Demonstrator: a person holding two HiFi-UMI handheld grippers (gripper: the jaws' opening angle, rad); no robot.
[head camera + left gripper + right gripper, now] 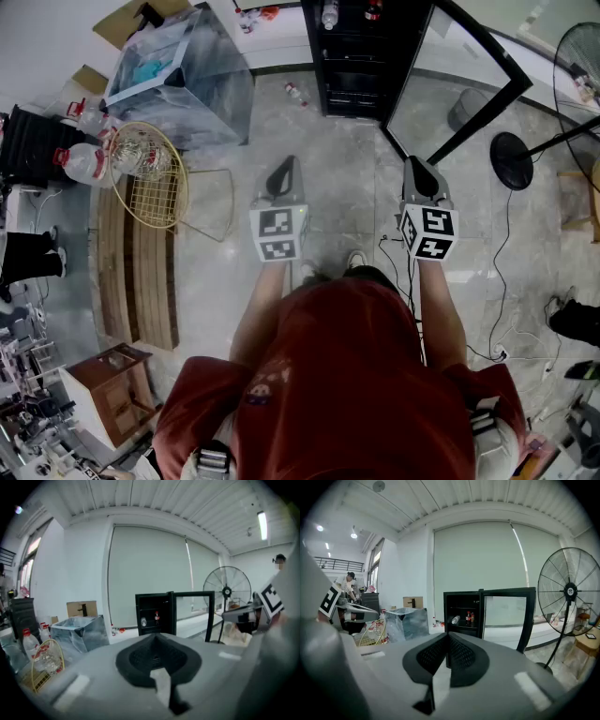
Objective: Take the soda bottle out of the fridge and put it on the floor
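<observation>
Head view: left gripper (283, 178) and right gripper (418, 173) held side by side over the grey floor (337, 159), both pointed at the black fridge (361, 56) by the floor's far edge, well short of it. Each has a marker cube (278, 234) with black-and-white squares only, no letters. The glass fridge door (459, 84) is swung open to the right. The soda bottle (373, 9) shows as a red bit on a shelf, with a clear bottle (330, 14) left of it. Plastic-wrapped box (178, 75) and wire basket (150, 173) at the floor's left side, fan (581, 56) at the right edge. Left gripper view: left gripper (158, 641) jaws pressed together, nothing between them. Fridge (152, 613) straight ahead; soda bottle (156, 617) upright on a shelf, red cap, label too small to read. Right gripper view: right gripper (448, 641) jaws pressed together, empty. Fridge (461, 613) open; soda bottle (468, 617) dark, red cap, upright at mid shelf, and the clear bottle (456, 619) lies on its side just left of it. No print readable on either. Fan (569, 592) at right.
</observation>
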